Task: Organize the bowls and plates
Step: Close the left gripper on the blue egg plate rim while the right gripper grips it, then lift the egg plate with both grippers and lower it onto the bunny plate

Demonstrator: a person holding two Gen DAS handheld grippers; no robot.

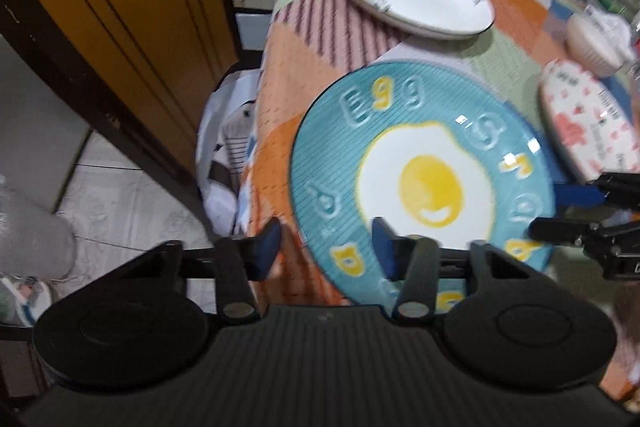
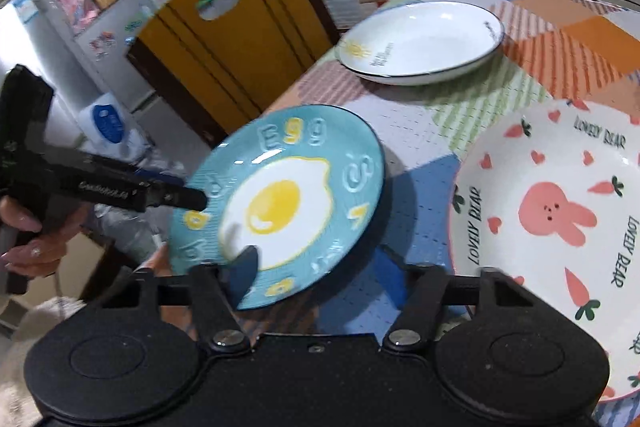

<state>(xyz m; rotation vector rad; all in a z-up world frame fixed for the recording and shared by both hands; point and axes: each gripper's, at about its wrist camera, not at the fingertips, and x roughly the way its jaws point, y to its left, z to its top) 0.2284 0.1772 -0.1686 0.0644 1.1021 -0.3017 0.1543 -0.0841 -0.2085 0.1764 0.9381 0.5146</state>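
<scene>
While the patchwork tabletop (image 2: 560, 67) carries the rabbit plate (image 2: 552, 211) and white deep plate (image 2: 424, 39), the blue egg plate (image 2: 280, 203) tilts at its edge, my left claw (image 1: 325, 247) and right claw (image 2: 322, 263) astride the rim. Whether either pinches, I cannot tell. I should level it before stacking.

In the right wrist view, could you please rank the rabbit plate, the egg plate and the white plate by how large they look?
1. rabbit plate, largest, though nearest the camera and cut off.
2. egg plate, tilted.
3. white plate, smallest, but farthest away, so true size is unsure.
</scene>
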